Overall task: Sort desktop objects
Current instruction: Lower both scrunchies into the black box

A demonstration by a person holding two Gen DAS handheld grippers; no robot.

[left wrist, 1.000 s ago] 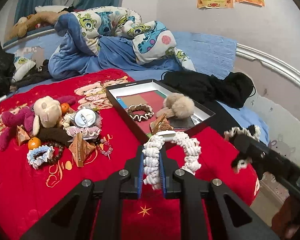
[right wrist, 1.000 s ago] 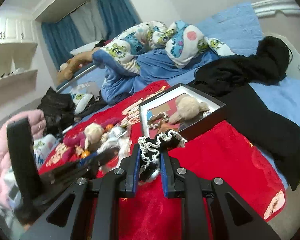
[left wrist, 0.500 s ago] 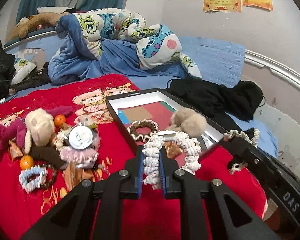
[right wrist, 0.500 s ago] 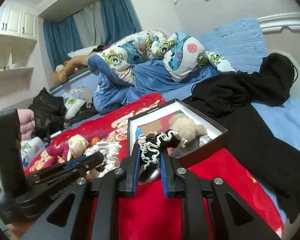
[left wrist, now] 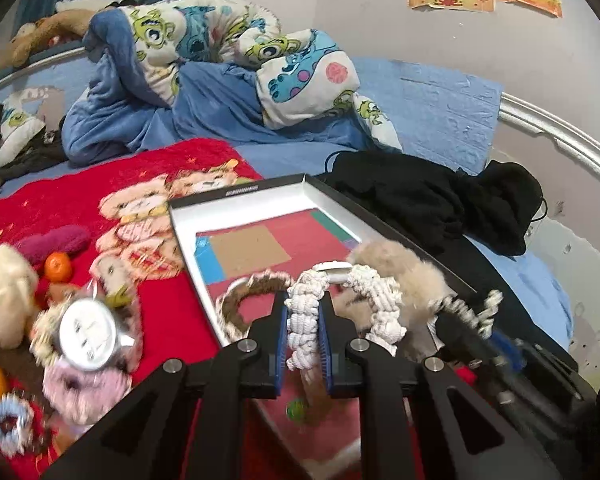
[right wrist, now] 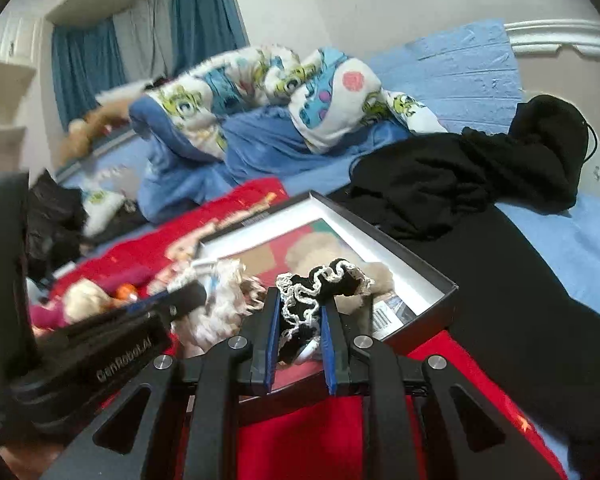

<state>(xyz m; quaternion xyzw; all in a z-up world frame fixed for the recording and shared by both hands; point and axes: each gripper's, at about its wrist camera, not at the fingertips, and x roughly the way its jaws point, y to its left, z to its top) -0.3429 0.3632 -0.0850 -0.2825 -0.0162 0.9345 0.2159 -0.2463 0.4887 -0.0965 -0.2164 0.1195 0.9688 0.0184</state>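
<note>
My left gripper [left wrist: 303,312] is shut on a white braided scrunchie [left wrist: 374,300] and holds it over the near part of the black box [left wrist: 236,194]. My right gripper [right wrist: 298,312] is shut on a black scrunchie with white lace trim [right wrist: 332,278], over the box's near edge [right wrist: 450,288]. Inside the box lie a brown scrunchie [left wrist: 256,282] and a beige fluffy pom-pom [left wrist: 404,264]. The right gripper also shows at the lower right of the left wrist view [left wrist: 480,320].
On the red blanket [left wrist: 60,200] left of the box lie a round tin [left wrist: 86,330], small oranges [left wrist: 58,266], a plush toy [left wrist: 4,292] and more scrunchies [left wrist: 8,426]. Black clothes [left wrist: 432,196] lie right of the box. A bundled quilt [left wrist: 220,60] lies behind.
Both grippers have moved forward with their scrunchies, from above the blanket in front of the box to over the box. Both stay shut.
</note>
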